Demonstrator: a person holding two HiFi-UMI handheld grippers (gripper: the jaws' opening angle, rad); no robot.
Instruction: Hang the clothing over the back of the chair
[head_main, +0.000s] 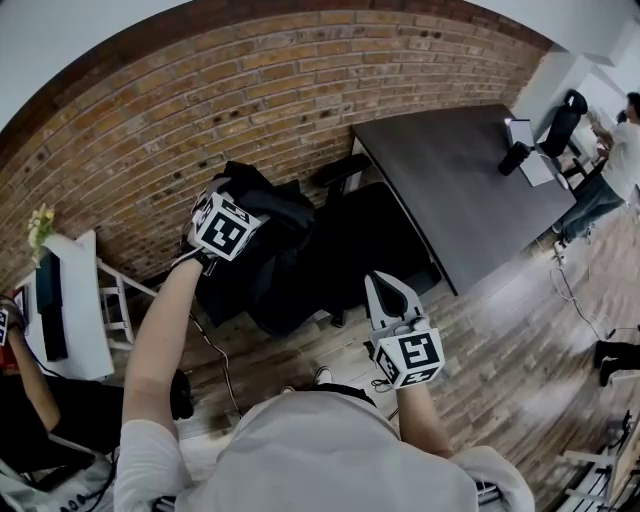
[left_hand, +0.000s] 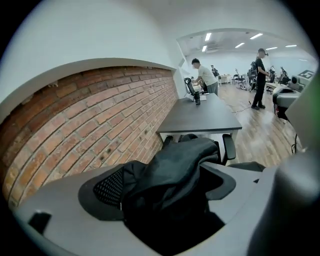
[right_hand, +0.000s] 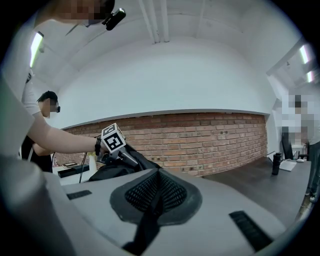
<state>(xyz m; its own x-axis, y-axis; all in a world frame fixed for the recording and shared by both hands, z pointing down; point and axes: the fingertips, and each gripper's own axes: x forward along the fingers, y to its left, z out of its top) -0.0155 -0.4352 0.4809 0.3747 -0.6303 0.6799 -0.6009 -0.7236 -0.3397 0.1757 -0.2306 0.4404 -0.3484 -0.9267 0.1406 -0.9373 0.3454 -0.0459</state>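
Observation:
The black clothing (head_main: 272, 214) lies bunched over the top of the black office chair's (head_main: 360, 245) back, beside the brick wall. My left gripper (head_main: 240, 207) is right over it. In the left gripper view the clothing (left_hand: 175, 167) lies between the wide-apart jaws of the left gripper (left_hand: 165, 184), and the pads (left_hand: 107, 188) do not press on it. My right gripper (head_main: 387, 290) hangs nearer to me, off to the right of the chair, and touches nothing. Seen in its own view, the right gripper (right_hand: 157, 196) is shut with nothing held. That view also shows the left gripper (right_hand: 131, 160) on the clothing (right_hand: 112, 170).
A dark desk (head_main: 460, 180) stands right of the chair, against the brick wall (head_main: 200, 110). At the left is a white table (head_main: 75, 320) with a seated person (head_main: 60, 410). Another person (head_main: 615, 170) stands at the desk's far end. A cable (head_main: 215, 350) runs over the wooden floor.

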